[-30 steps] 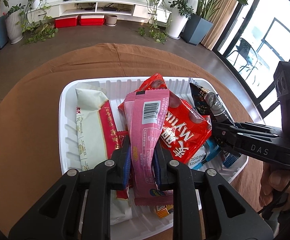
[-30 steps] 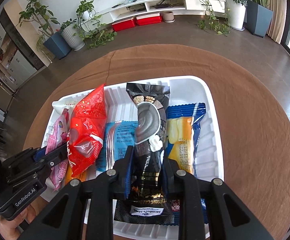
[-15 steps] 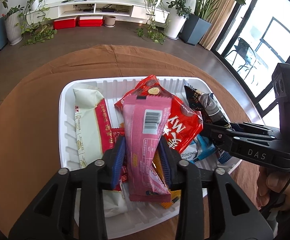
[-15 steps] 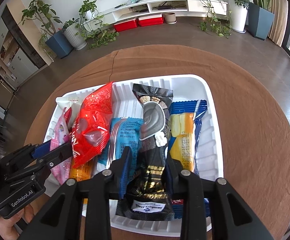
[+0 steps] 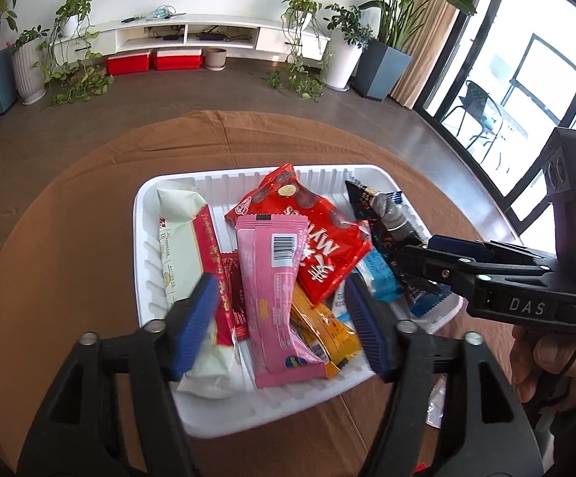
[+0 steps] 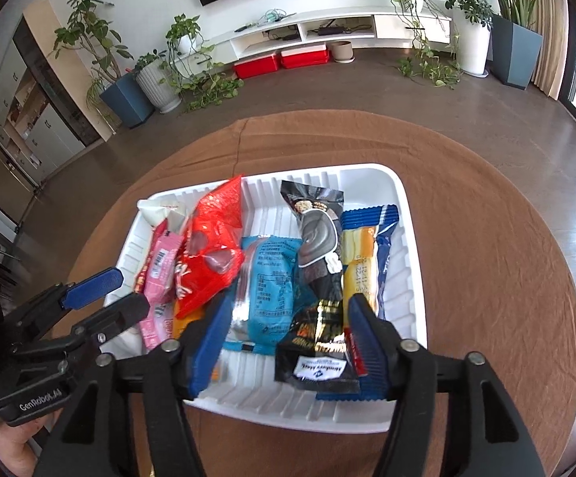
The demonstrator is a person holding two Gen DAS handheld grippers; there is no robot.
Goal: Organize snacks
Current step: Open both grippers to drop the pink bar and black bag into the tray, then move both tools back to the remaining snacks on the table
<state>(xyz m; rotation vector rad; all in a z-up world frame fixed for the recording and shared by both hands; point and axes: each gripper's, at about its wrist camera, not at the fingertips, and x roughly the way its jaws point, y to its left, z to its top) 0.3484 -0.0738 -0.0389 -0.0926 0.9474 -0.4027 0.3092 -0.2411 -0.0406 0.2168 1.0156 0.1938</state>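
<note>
We find both grippers, left point(image 5: 278, 320) and right point(image 6: 288, 336), with fingers just spread, gripping nothing. Pink packet point(image 5: 274, 298) and black packet point(image 6: 319, 278) lie in the white tray point(image 6: 409, 278): light, crinkly, slippery; grasp mid-length.

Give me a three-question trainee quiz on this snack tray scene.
1. True or false: the left hand-held gripper is clamped on the pink packet.
2. Which packet lies between the right hand-held gripper's open jaws? A) black packet B) red bag C) cream packet
3. Fill in: every snack lies in the white ____.

Key: 1 false, the jaws stand open; 2 A; 3 tray.
</note>
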